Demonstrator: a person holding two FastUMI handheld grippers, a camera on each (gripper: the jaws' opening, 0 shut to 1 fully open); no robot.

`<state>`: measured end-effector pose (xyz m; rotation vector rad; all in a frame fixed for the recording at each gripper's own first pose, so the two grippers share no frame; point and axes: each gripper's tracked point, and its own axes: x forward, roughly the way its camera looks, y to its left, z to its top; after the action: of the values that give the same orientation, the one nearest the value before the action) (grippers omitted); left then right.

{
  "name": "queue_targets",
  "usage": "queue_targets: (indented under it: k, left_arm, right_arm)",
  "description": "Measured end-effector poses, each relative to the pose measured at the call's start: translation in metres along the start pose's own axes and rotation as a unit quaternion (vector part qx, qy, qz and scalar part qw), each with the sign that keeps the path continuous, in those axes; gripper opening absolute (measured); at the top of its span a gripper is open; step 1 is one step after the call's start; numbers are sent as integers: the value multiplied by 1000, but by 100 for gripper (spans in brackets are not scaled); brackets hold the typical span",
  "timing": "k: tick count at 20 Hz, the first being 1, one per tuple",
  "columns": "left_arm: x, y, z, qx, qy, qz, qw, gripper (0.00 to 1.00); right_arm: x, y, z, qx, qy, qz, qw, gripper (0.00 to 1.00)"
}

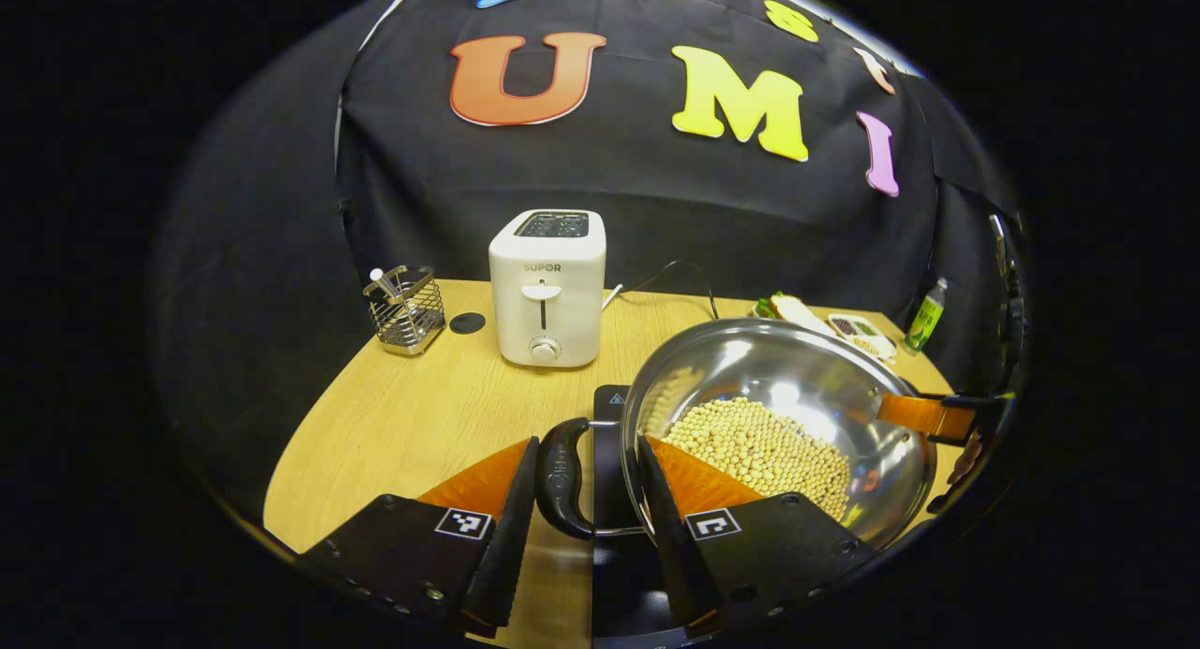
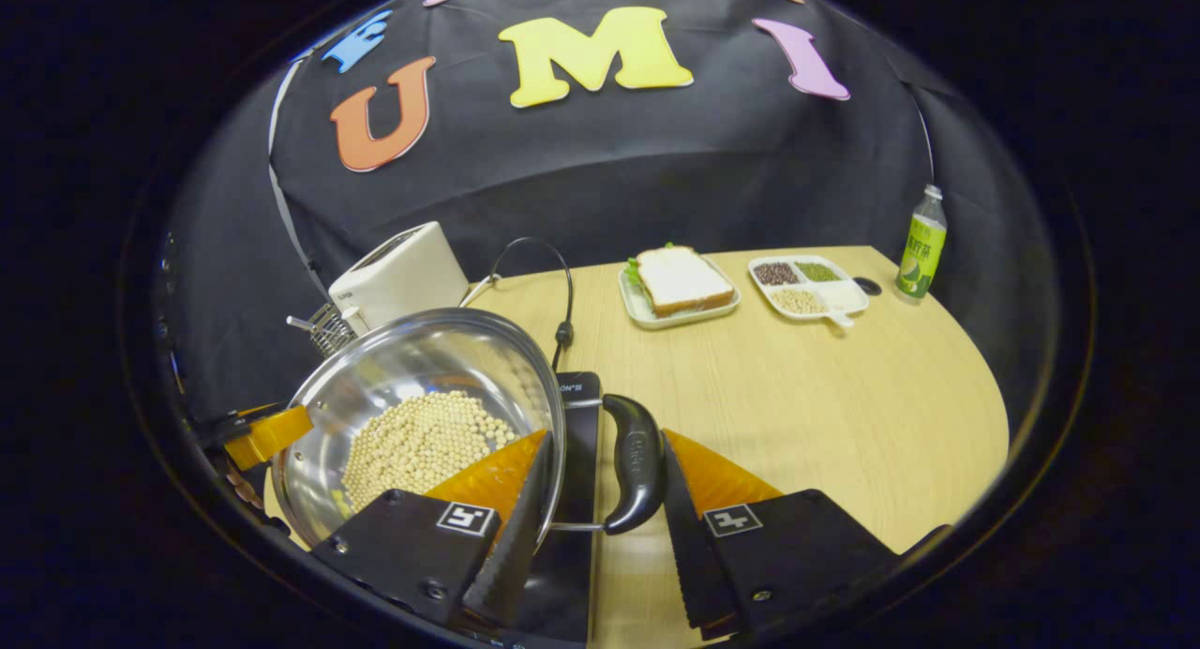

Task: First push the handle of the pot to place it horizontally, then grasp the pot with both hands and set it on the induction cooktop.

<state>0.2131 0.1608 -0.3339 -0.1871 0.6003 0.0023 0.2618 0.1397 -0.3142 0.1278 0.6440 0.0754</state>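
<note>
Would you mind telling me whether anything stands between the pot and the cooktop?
Nothing visible does. The pot with its beans is held by both handles directly over the black cooktop; the toaster and sandwich sit farther back.

Left gripper view sits low and close at one pot [image 1: 778, 424] handle, right gripper view at the opposite handle; both face the booth wall and share the table [image 2: 806, 396].
</note>
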Motion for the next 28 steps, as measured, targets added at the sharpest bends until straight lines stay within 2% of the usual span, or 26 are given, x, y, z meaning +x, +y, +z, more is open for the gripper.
queue_targets:
  k: [1, 3, 4, 5, 6, 8, 14, 15, 17, 18, 21, 23, 26, 28]
  left_arm:
    - [-3, -2, 0, -18, -7, -14, 1000, 60]
    - [-15, -3, 5, -35, -26, -35, 998, 72]
    - [-20, 6, 10, -36, -40, -30, 998, 70]
    - [-27, 8, 14, -36, -53, -27, 998, 89]
    - [-36, 7, 18, -35, -61, -29, 997, 94]
    - [-56, 1, 27, -29, -77, -40, 996, 94]
    - [-128, -11, 74, 13, -163, -8, 987, 94]
    - [-141, -16, 79, 17, -168, -6, 986, 94]
    - [-166, -28, 94, 14, -184, -2, 983, 95]
    - [-177, -33, 102, 16, -196, -3, 980, 95]
    - [-218, -52, 119, 18, -231, -1, 973, 95]
    - [-246, -72, 129, 24, -254, -19, 967, 96]
    - [-282, -85, 134, 30, -273, -11, 961, 95]
    - [-304, -97, 138, 33, -285, -13, 958, 95]
  right_arm:
    - [-2, 0, 0, -9, -7, -2, 1000, 69]
    - [-10, -1, 3, -4, -23, -12, 1000, 73]
    - [-16, 1, 5, 3, -32, -11, 999, 75]
    - [-21, 3, 8, 10, -41, -9, 999, 77]
    - [-28, 3, 10, 14, -48, -10, 999, 77]
    - [-46, 7, 15, 13, -62, -2, 998, 77]
    - [-134, 11, 39, -25, -155, -2, 988, 79]
    - [-151, 12, 44, -30, -170, -5, 985, 93]
    - [-181, 18, 49, -45, -195, 1, 980, 99]
    - [-194, 20, 51, -53, -205, 3, 977, 96]
    - [-234, 24, 55, -61, -225, 12, 972, 97]
    - [-263, 24, 60, -66, -245, 16, 967, 97]
    - [-309, 23, 67, -70, -282, 21, 956, 96]
    - [-331, 29, 66, -72, -296, 38, 952, 98]
